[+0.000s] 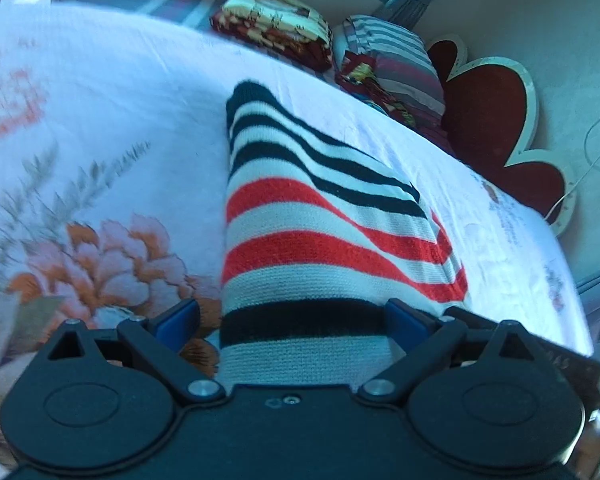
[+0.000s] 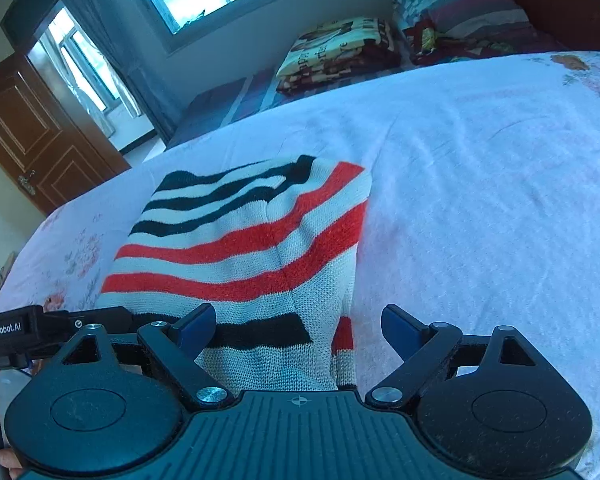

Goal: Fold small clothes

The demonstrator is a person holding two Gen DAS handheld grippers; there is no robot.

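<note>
Left wrist view: the left gripper [image 1: 296,316] is seen with its fingers [image 1: 180,320] spread wide on either side of the striped sweater [image 1: 312,216], whose near hem lies between them, ungripped. In the right wrist view, the right gripper [image 2: 298,328] is likewise spread wide over the sweater's near corner. The sweater lies already doubled on the bed [image 2: 480,200]. A further fold is judged to be in hand; both near corners must be pinched next. Beyond the sweater, folded blankets [image 2: 336,52] are stacked.
</note>
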